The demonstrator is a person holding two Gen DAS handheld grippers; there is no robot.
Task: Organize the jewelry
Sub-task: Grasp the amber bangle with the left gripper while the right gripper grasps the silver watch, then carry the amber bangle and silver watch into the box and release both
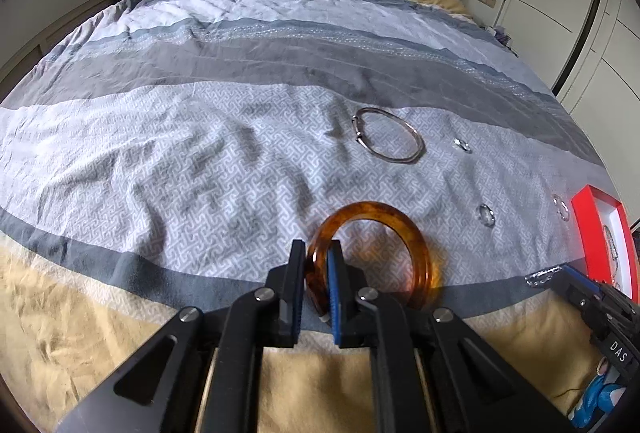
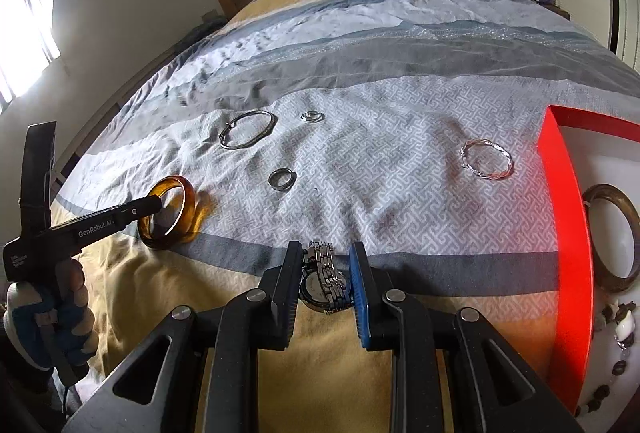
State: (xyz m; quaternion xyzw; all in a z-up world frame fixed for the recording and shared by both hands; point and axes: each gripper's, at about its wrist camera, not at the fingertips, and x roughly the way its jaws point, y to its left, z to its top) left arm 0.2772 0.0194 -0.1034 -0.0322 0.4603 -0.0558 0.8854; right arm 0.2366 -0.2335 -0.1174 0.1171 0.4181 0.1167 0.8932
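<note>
Amber bangle pinched in left tool, steel watch in right tool; next, carry both to red box.

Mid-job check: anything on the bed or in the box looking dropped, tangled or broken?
Nothing stands out. The left gripper pinches the amber bangle by its rim; the right gripper clamps the steel watch. The silver bangle, twisted bracelet and two rings lie flat and separate on the quilt, awaiting the red box.
</note>
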